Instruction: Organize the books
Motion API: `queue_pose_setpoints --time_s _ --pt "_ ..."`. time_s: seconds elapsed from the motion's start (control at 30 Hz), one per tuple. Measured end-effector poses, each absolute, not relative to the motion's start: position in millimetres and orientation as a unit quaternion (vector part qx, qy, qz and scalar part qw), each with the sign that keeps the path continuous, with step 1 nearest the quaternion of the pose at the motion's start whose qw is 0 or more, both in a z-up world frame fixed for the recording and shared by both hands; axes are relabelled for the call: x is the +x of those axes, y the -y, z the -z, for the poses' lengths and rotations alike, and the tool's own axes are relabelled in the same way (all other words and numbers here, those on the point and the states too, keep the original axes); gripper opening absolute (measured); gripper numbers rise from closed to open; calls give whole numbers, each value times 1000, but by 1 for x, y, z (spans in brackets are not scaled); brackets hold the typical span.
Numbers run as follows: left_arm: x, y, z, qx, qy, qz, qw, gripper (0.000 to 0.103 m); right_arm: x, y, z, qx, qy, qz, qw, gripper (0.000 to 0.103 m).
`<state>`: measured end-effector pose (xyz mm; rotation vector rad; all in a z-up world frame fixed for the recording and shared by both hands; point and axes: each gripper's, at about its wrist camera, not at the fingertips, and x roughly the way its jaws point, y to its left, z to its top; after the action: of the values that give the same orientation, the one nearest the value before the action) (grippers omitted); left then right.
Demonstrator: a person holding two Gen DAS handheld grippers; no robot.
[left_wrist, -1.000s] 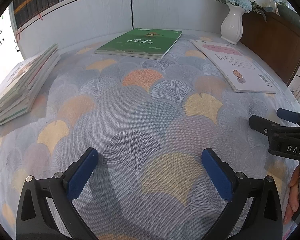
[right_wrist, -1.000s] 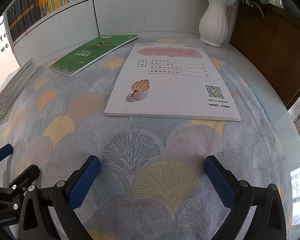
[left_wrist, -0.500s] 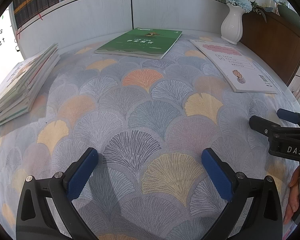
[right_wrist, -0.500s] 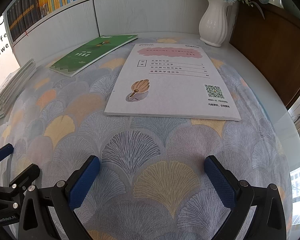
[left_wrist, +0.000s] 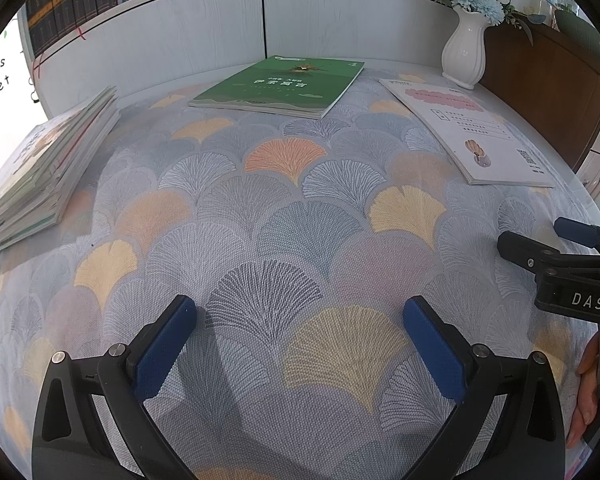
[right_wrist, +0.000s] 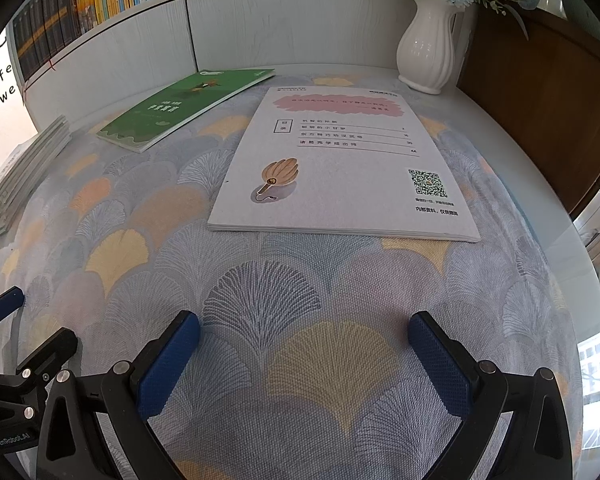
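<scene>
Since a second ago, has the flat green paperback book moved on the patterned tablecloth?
No. The flat green paperback book sits at the same spot relative to the white ribbed vase.

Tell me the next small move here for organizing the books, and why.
Probably ease the right hand-held gripper forward to the near edge of the white booklet. Both hand-held grippers are open and empty above the tablecloth, the booklet lies flat straight ahead of the right one, and it and the green book lie apart from the stack of books at the left.
</scene>
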<state>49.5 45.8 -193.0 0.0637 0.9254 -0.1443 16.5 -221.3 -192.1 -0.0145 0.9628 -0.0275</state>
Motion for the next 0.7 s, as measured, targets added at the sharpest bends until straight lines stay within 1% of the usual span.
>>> queue_pose_setpoints --time_s 0.7 --pt "49 -46 193 30 -446 69 892 103 17 223 193 -9 -463 13 886 103"
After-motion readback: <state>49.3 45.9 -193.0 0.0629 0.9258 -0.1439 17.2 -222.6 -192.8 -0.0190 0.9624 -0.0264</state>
